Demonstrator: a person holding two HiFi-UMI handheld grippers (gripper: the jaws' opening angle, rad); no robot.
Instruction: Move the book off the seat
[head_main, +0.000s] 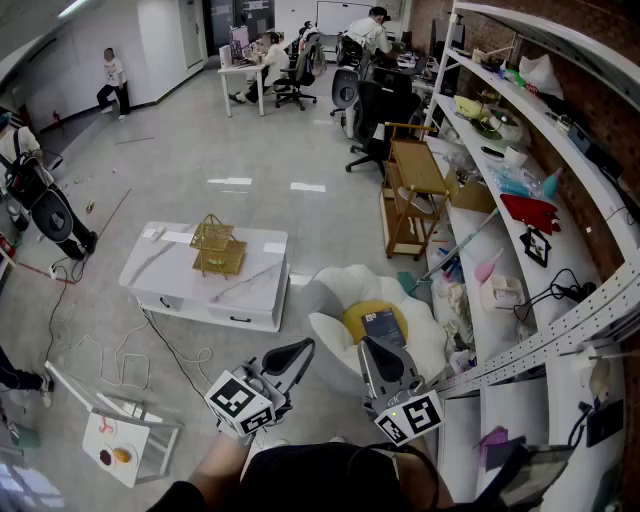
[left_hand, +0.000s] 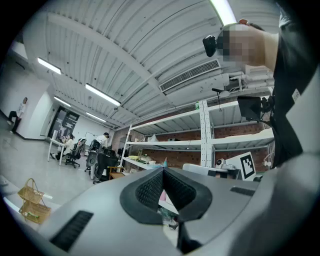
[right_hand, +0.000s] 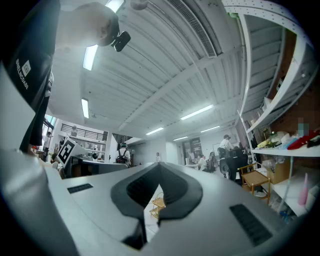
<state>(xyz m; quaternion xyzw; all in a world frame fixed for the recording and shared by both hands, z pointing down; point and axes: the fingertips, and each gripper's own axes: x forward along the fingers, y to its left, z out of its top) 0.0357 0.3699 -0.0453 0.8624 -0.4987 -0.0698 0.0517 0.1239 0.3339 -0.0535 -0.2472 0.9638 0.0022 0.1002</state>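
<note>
In the head view a dark book (head_main: 382, 324) lies flat on the yellow cushion (head_main: 356, 318) of a white petal-shaped seat (head_main: 330, 290). My right gripper (head_main: 376, 351) hovers just in front of the seat, its tips near the book's near edge, shut and empty. My left gripper (head_main: 300, 349) is held to the left of the seat, also shut with nothing in it. In the left gripper view my left gripper (left_hand: 163, 170) has its jaws together and faces the shelves. My right gripper (right_hand: 160, 165) has its jaws together in its own view and looks across the room.
A low white table (head_main: 170, 275) carrying yellow wire baskets (head_main: 218, 247) stands left of the seat, with cables on the floor around it. A wooden trolley (head_main: 412, 190) and long cluttered shelves (head_main: 520, 260) run along the right. A small white stand (head_main: 120, 440) is near left. People sit at far desks.
</note>
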